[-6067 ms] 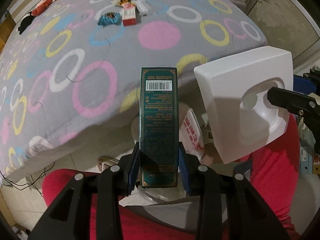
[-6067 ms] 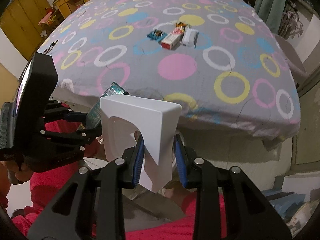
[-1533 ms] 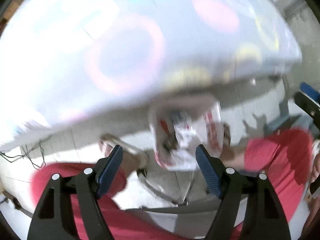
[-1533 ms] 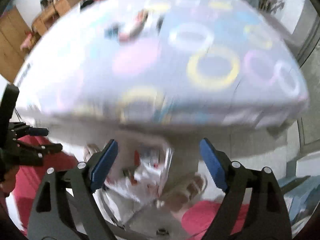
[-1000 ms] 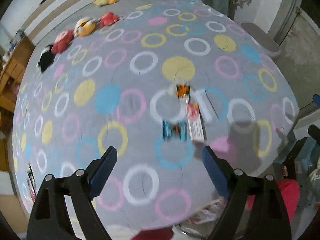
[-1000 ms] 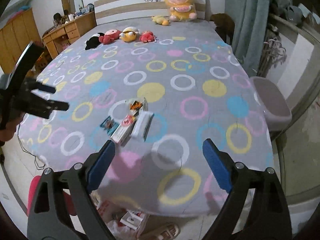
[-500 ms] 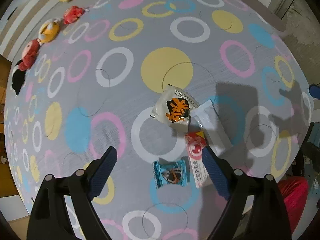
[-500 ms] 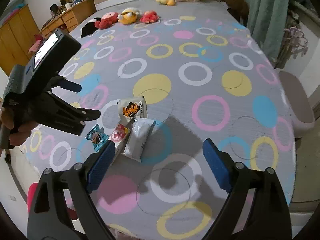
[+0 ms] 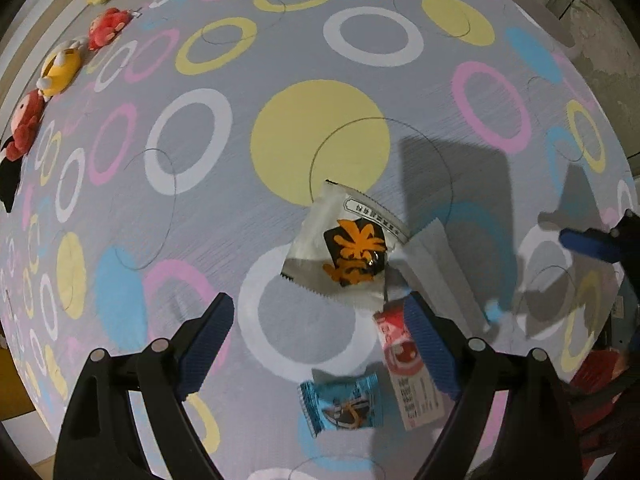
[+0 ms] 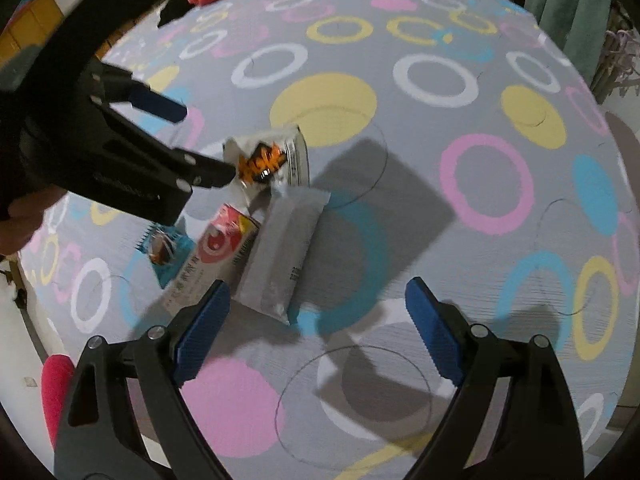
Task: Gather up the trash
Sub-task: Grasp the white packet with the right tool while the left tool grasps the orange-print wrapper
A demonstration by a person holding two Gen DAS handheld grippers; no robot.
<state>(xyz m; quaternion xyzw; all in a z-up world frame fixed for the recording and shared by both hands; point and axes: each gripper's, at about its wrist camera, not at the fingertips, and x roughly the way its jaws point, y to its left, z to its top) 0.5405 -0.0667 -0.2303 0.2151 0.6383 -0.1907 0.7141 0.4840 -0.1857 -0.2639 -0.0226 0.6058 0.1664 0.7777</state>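
Both claws gape wide and empty: left gripper (image 9: 320, 340) above an orange-print wrapper (image 9: 352, 254), right gripper (image 10: 316, 320) near a white packet (image 10: 284, 256).

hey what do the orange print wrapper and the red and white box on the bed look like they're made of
Orange-print wrapper: probably glossy plastic or foil film, given its silvery sheen and serrated edges. Red-and-white box: likely printed cardboard, with flat faces and straight edges; its finish is unclear.
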